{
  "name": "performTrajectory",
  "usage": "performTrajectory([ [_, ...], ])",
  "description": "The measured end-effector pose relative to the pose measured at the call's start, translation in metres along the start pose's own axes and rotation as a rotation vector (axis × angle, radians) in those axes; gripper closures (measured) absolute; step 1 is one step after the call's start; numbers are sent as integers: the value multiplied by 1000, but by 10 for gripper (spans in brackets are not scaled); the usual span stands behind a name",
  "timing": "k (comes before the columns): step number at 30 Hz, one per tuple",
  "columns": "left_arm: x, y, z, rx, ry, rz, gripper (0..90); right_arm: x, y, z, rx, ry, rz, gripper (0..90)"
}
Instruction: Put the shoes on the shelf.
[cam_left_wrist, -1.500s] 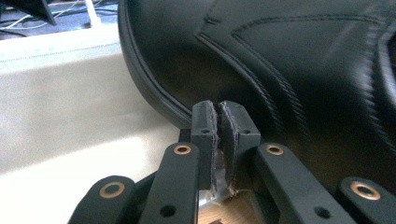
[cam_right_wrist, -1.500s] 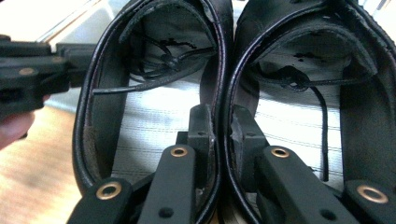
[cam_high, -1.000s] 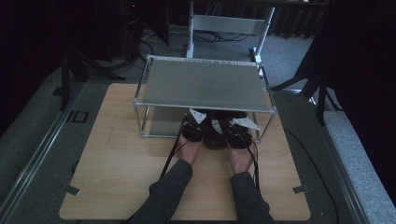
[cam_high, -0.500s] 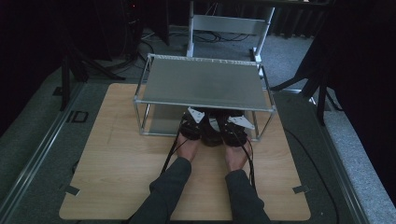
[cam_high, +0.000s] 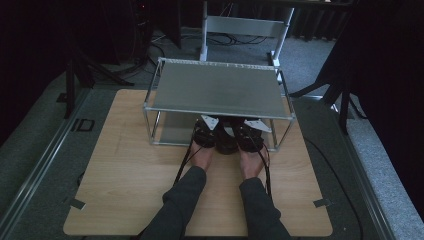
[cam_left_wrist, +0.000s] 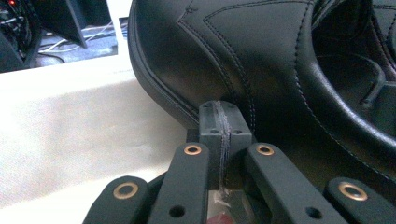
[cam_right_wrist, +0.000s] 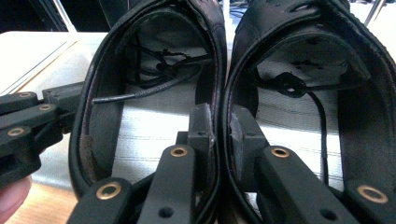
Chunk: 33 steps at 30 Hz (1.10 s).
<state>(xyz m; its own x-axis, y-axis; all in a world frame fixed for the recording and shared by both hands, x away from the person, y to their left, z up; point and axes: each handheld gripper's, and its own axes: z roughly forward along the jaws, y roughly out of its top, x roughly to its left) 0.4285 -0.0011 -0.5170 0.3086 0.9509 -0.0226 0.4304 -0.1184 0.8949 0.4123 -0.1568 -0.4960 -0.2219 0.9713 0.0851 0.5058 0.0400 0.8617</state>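
Right gripper (cam_right_wrist: 215, 126) pinching both shoes' (cam_right_wrist: 224, 70) inner collars together under the shelf (cam_high: 215, 90); left gripper (cam_left_wrist: 219, 121) closed empty beside the heel. Risk: thin leather slipping free, dropping one.

Dim overhead scene, overexposed close-ups

The high view is dark and murky, its upper corners nearly black. In the left gripper view the table (cam_left_wrist: 70, 140) blows out to white at left; the right gripper view glares along its top, with soft focus near the bottom.
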Motion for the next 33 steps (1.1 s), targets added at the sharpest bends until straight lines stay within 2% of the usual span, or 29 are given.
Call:
performTrajectory([
  [1,4,1,2,-2,-29,44,900,0,1,1,-2,-2,2,805],
  [11,1,2,10,-9,-12,76,900,-1,1,8,-21,-27,43,805],
  [14,-3,2,12,-12,4,78,900,1,1,12,-28,-48,48,804],
  [18,-6,4,14,-16,3,102,900,0,1,15,-46,-57,63,804],
  [23,-7,3,15,-10,1,113,900,-2,1,16,-46,-64,57,802],
  [26,-8,1,16,13,2,115,898,-4,4,17,-25,-51,46,763],
  [28,-8,-5,22,67,2,117,894,-6,4,17,-65,-14,50,685],
  [29,-6,-8,23,67,1,121,893,-6,4,16,-99,-8,44,626],
  [30,-6,-8,23,67,1,121,888,-6,4,16,-99,-8,44,626],
  [31,-2,-10,24,68,-15,110,865,-6,3,17,-105,-8,13,600],
  [32,-2,-10,24,68,-15,110,856,-6,3,17,-105,-8,13,600],
  [33,0,-10,25,72,-22,99,839,-5,1,17,-116,-2,-10,583],
])
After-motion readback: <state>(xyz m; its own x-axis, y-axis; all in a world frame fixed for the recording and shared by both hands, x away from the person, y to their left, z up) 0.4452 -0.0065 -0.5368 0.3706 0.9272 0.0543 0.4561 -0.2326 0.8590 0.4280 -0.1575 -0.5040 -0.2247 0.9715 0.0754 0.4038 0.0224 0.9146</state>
